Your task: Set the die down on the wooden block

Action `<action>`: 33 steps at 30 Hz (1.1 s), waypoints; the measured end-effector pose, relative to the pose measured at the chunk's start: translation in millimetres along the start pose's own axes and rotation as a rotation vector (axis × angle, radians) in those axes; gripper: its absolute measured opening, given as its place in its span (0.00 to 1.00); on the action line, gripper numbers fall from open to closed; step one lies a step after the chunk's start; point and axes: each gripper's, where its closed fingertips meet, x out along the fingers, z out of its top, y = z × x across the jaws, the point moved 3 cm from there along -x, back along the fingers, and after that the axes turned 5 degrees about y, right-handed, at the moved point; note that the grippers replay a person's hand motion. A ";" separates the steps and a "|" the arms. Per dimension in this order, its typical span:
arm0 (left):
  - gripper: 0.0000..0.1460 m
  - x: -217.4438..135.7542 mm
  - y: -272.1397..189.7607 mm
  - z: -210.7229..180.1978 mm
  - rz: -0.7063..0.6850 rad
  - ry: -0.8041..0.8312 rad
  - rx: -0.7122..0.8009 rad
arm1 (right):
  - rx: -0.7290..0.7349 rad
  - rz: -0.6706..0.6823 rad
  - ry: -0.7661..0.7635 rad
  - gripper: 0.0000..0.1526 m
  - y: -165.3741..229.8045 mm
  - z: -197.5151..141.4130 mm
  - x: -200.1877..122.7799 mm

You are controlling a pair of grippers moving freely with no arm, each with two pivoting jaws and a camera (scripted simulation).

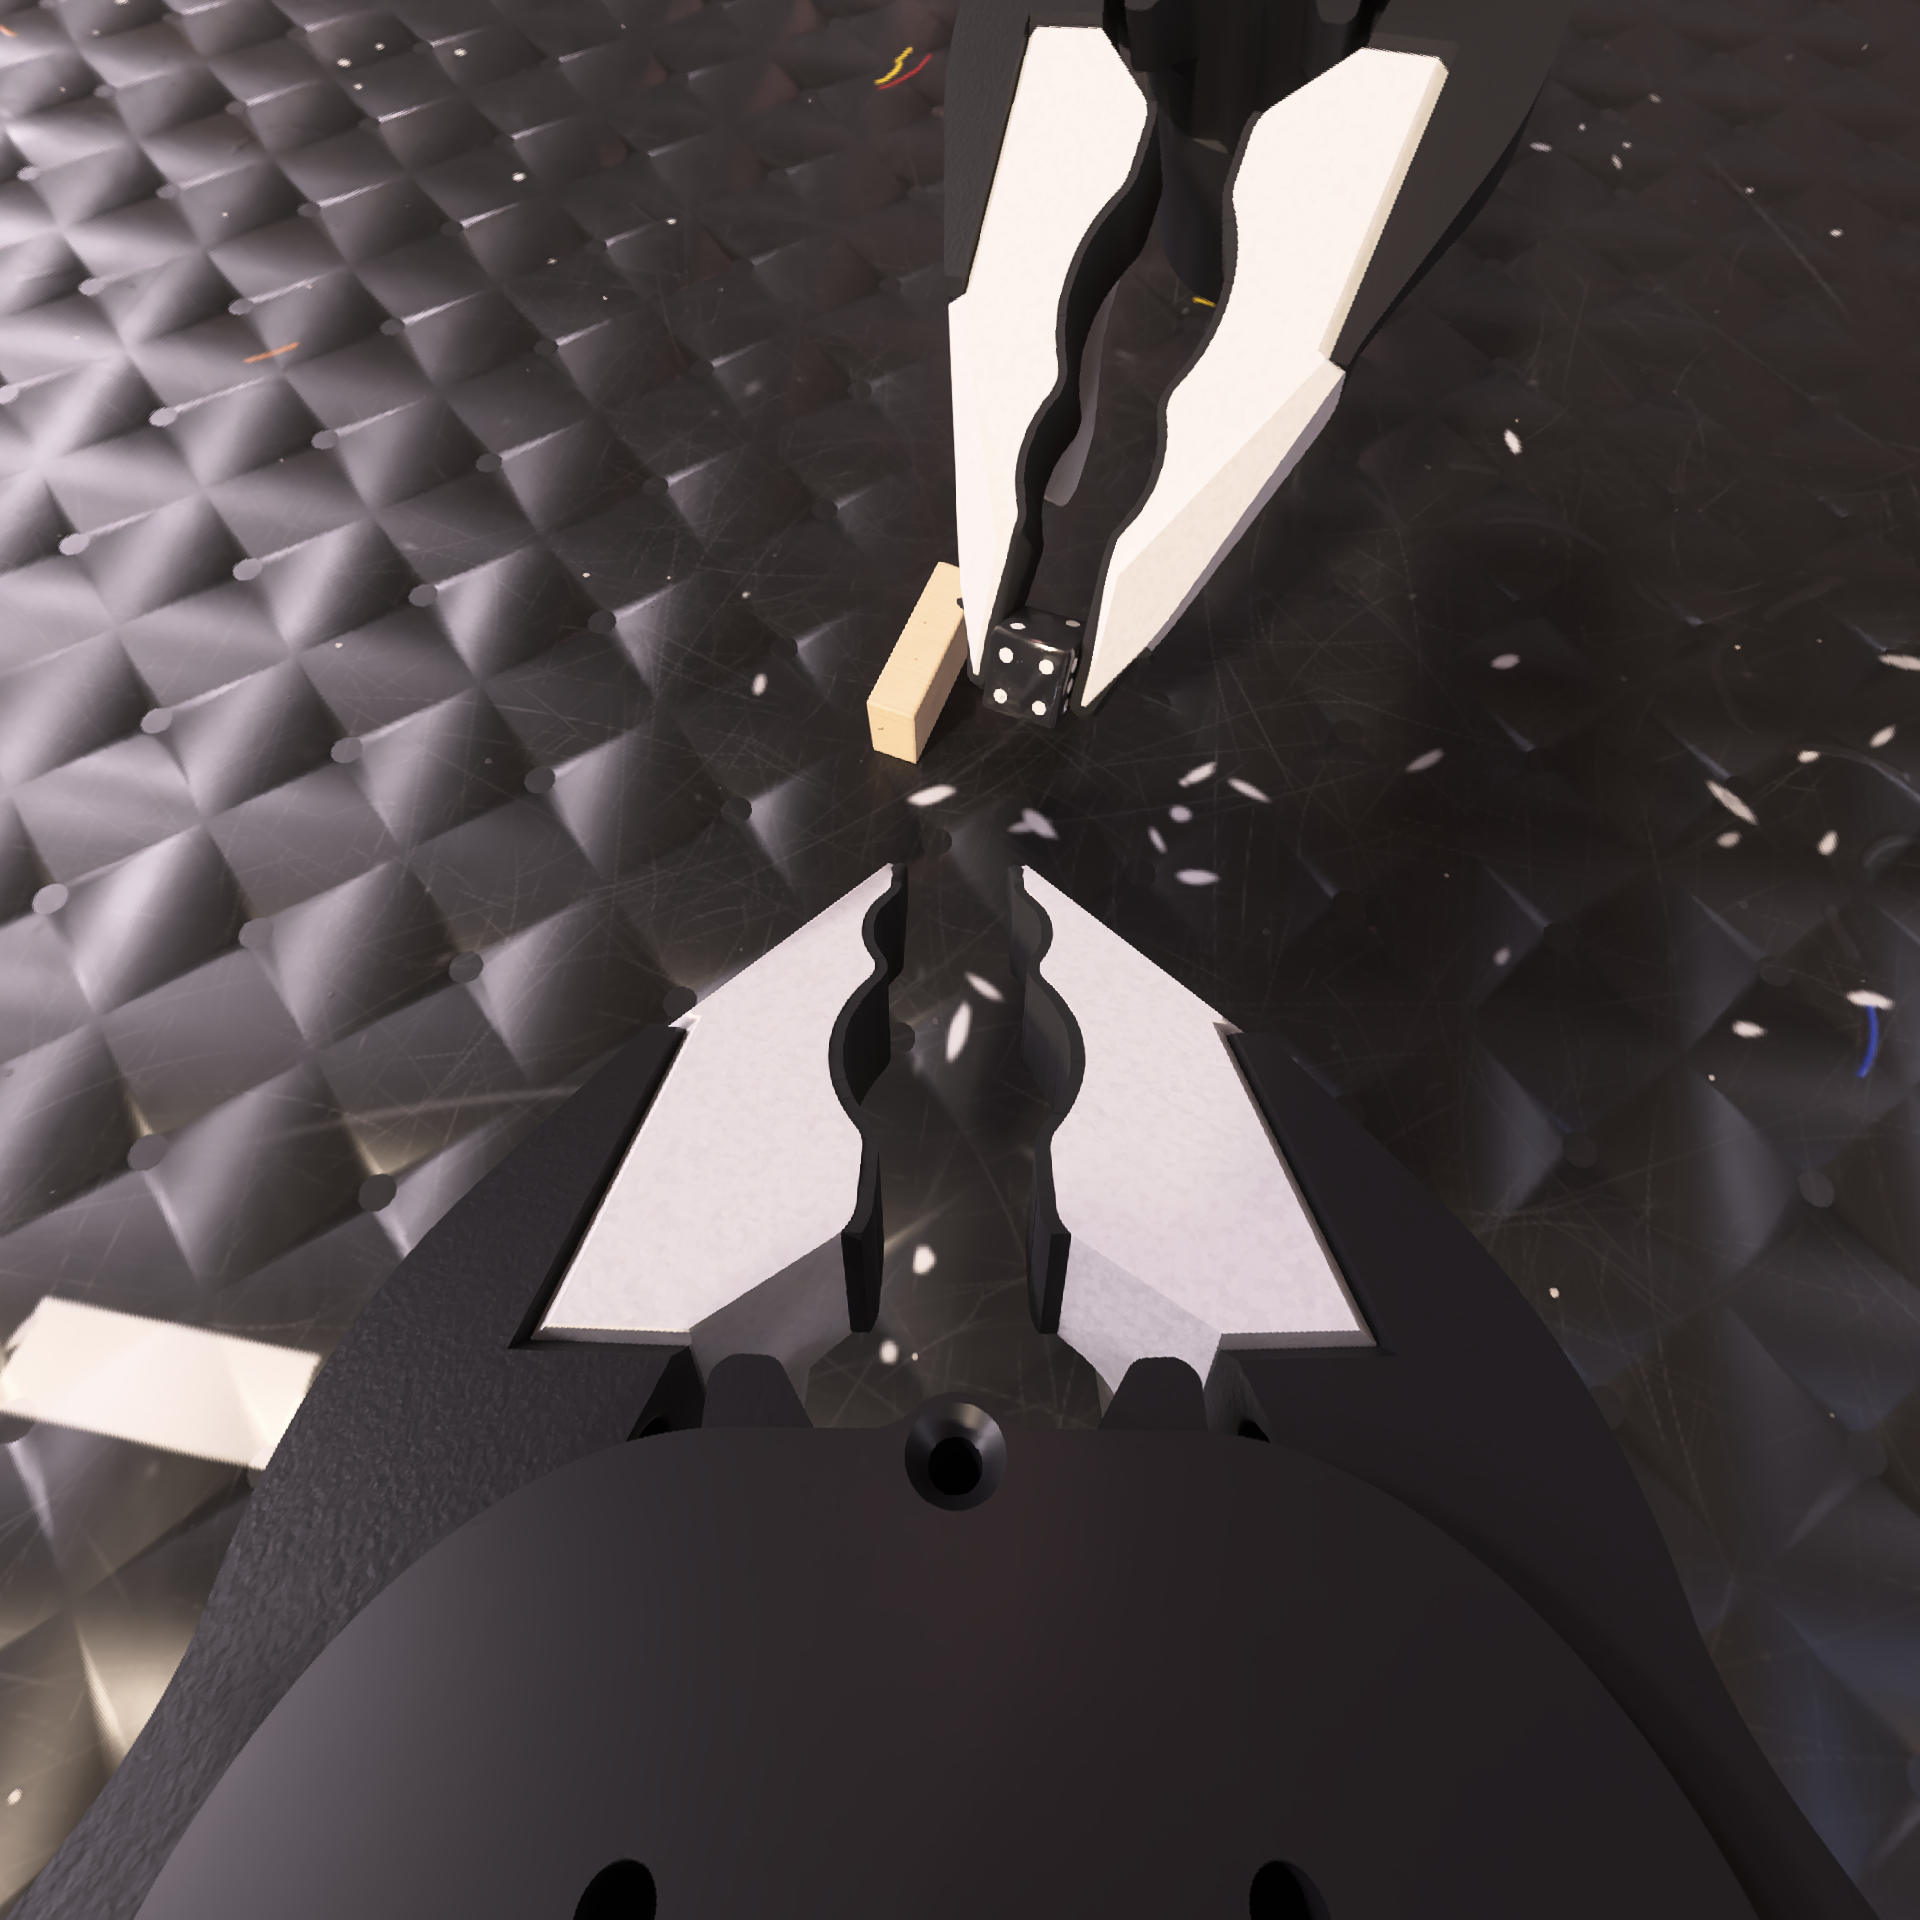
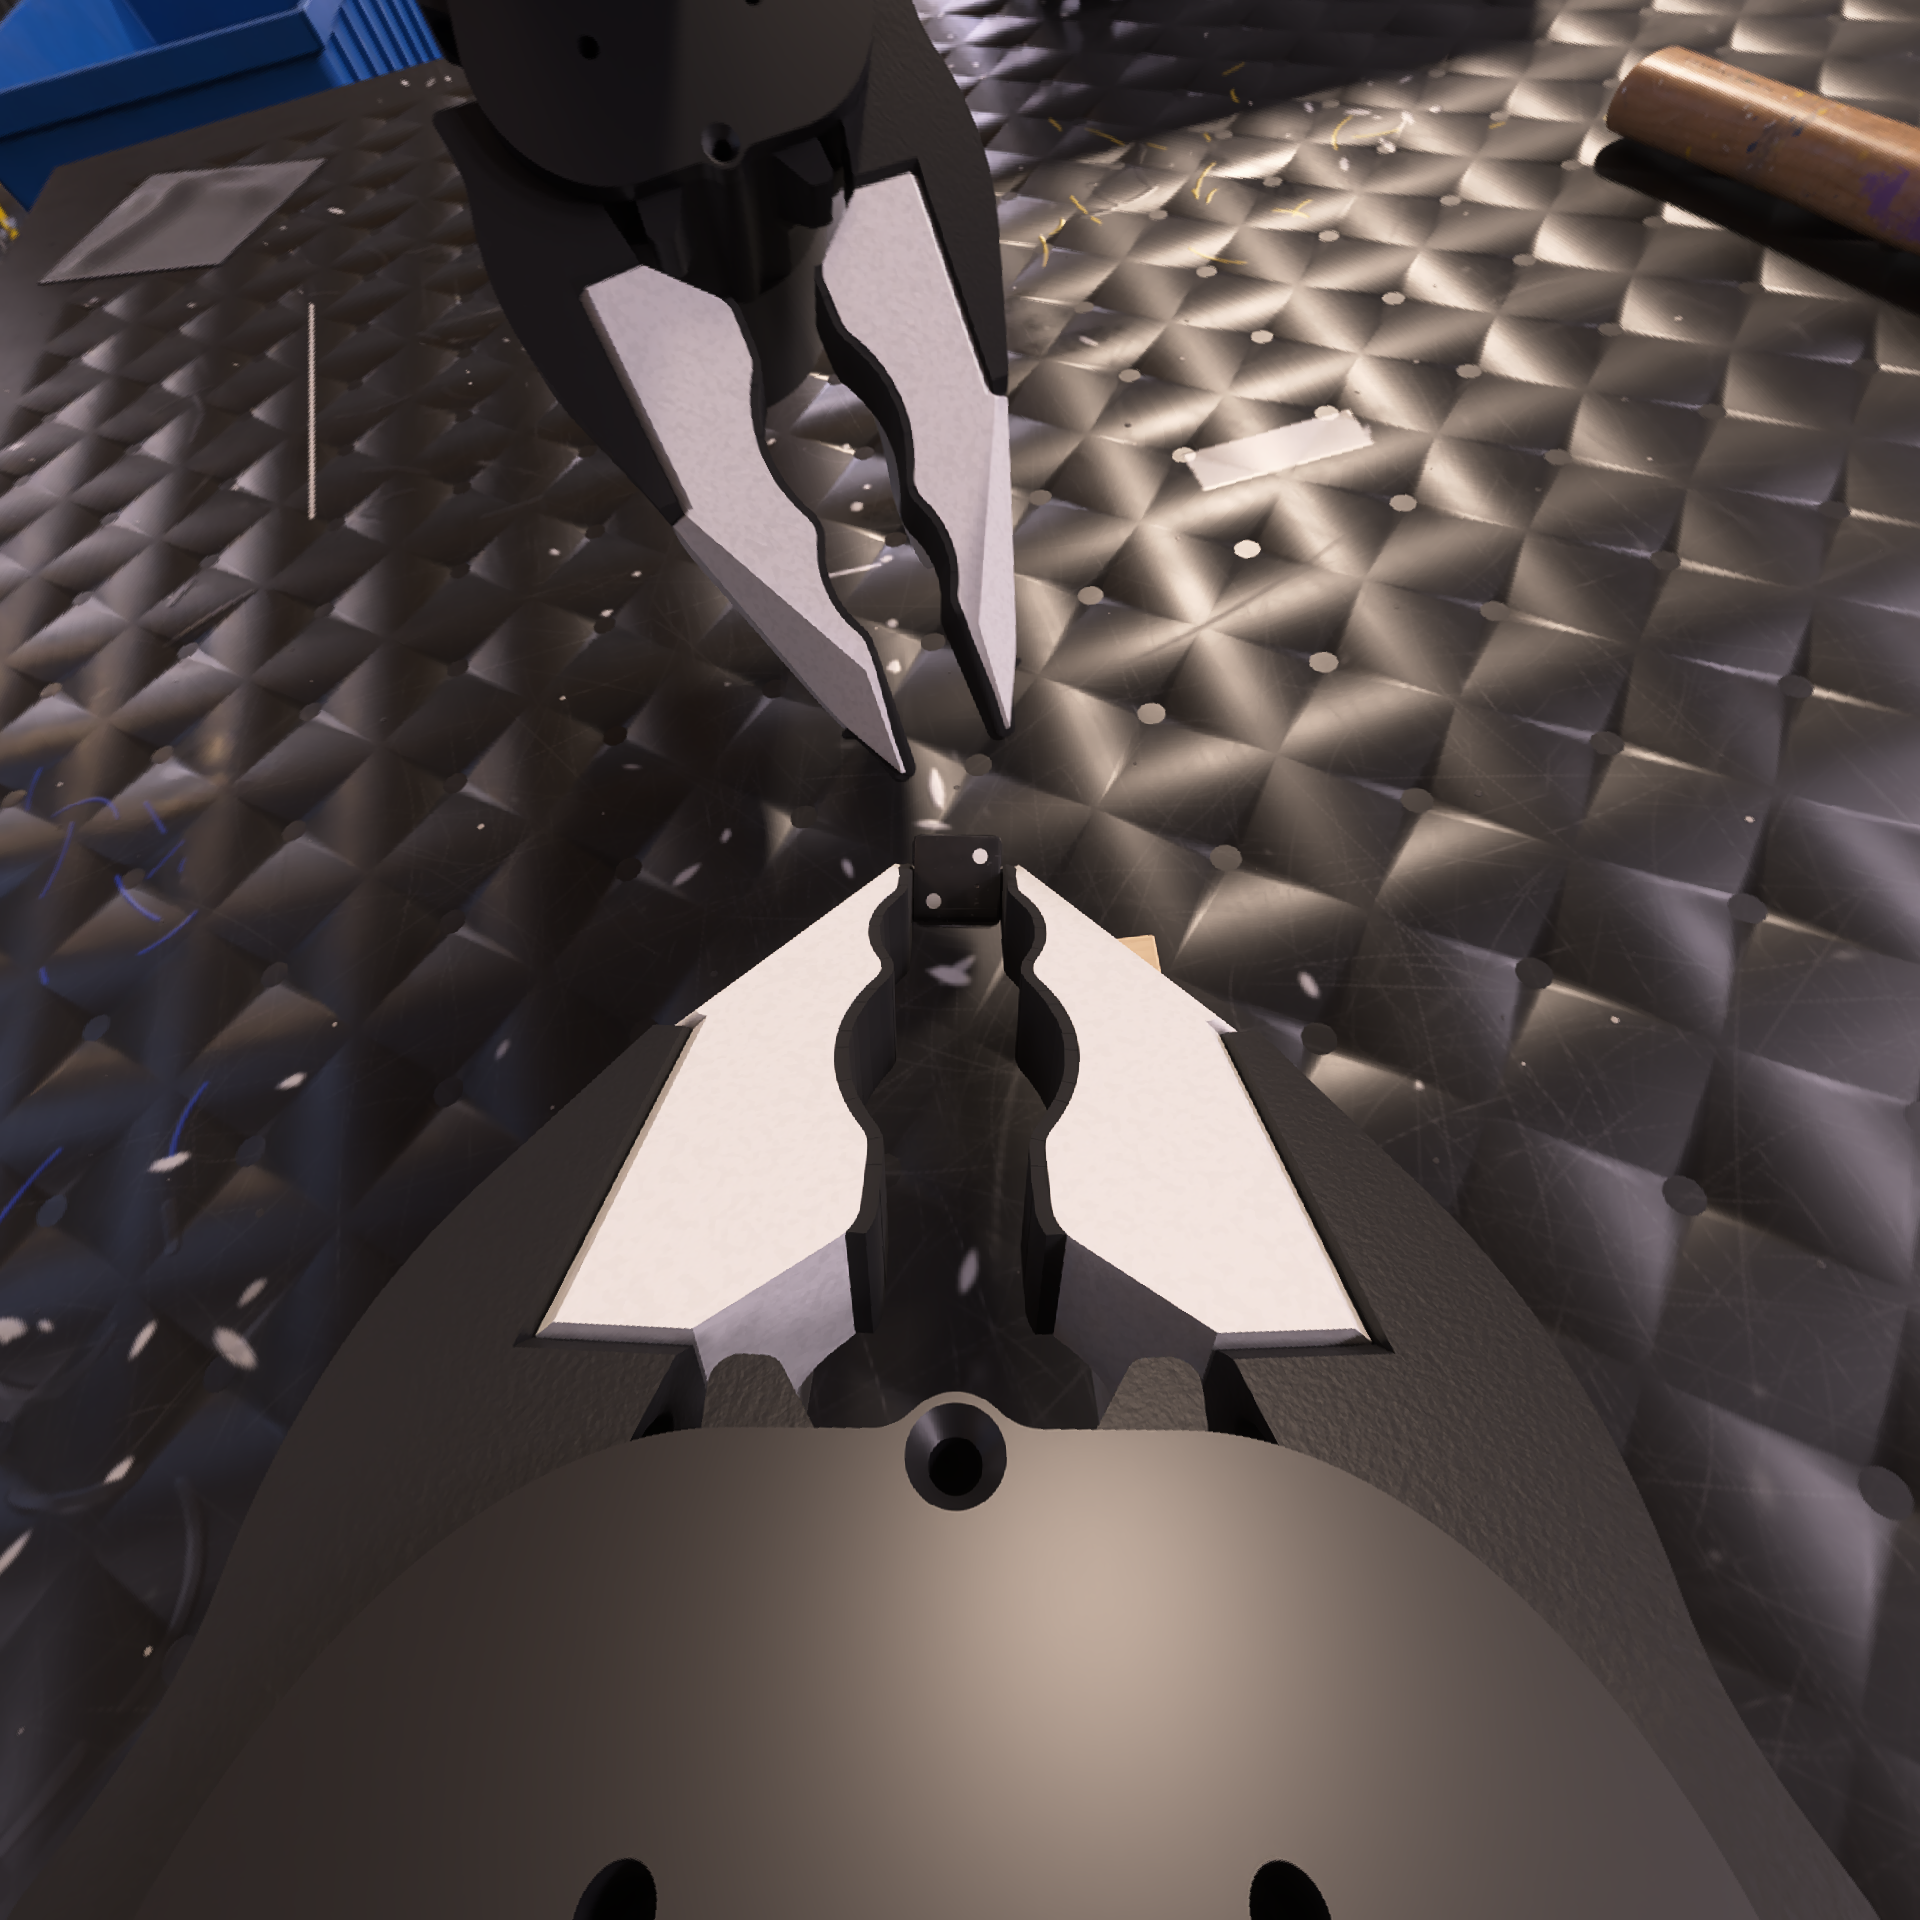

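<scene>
Black die point(image 1: 1027, 670) with white pips pinched between fingertips of right gripper point(image 1: 1029, 665), clamped on both sides; in right wrist view same die point(image 2: 956, 881) sits at very tip of own fingers point(image 2: 1081, 966), two pips showing. Hard to tell from left wrist view whether die rests on surface or hangs just above it. Wooden block point(image 1: 914, 665), pale and oblong, lying flat on table just beside die, on left in left wrist view, touching or nearly touching one right-gripper finger; die not on top of block. In right wrist view only a small corner of block point(image 2: 1143, 948) peeks out behind one finger. Left gripper point(image 1: 956, 878) facing die from opposite side, jaws apart with narrow gap, holding nothing, tips near die but not touching; seen also in right wrist view point(image 2: 951, 753) coming down from above, tips just beyond die. Table point(image 1: 312, 520) dark metal with quilted diamond pattern and small round holes, scratched, littered with white flecks point(image 1: 1195, 810). Flat pale strip point(image 1: 156, 1377) lying at lower left in left wrist view. In right wrist view: brown cylinder point(image 2: 1766, 145) at upper right, blue bin point(image 2: 156, 73) at upper left, grey flat plate point(image 2: 177, 218) below it, thin rod point(image 2: 311, 405) nearby, small pale metal strip point(image 2: 1278, 449) right of centre
</scene>
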 end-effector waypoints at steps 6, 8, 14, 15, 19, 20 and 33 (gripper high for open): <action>0.08 2.1 0.6 0.5 -0.046 0.005 -0.048 | -0.017 0.029 0.016 0.11 1.3 0.3 1.9; 0.04 2.7 0.6 1.0 -0.069 0.009 -0.074 | -0.033 0.034 0.042 0.11 0.3 1.2 5.4; 0.01 2.5 2.9 2.2 -0.096 0.003 -0.123 | -0.077 0.037 0.088 0.11 -5.8 6.4 15.1; 0.00 2.2 4.2 2.9 -0.095 -0.004 -0.137 | -0.078 0.040 0.091 0.11 -6.5 7.0 15.7; 0.00 -0.2 8.9 4.6 -0.101 -0.048 -0.198 | -0.064 0.061 0.097 0.11 -7.6 7.6 16.5; 0.00 -0.8 8.6 4.9 -0.111 -0.055 -0.197 | -0.061 0.064 0.097 0.11 -8.1 7.4 16.4; 0.08 3.4 6.3 4.0 0.015 0.071 0.000 | -0.117 0.102 0.131 0.11 -10.1 7.3 13.4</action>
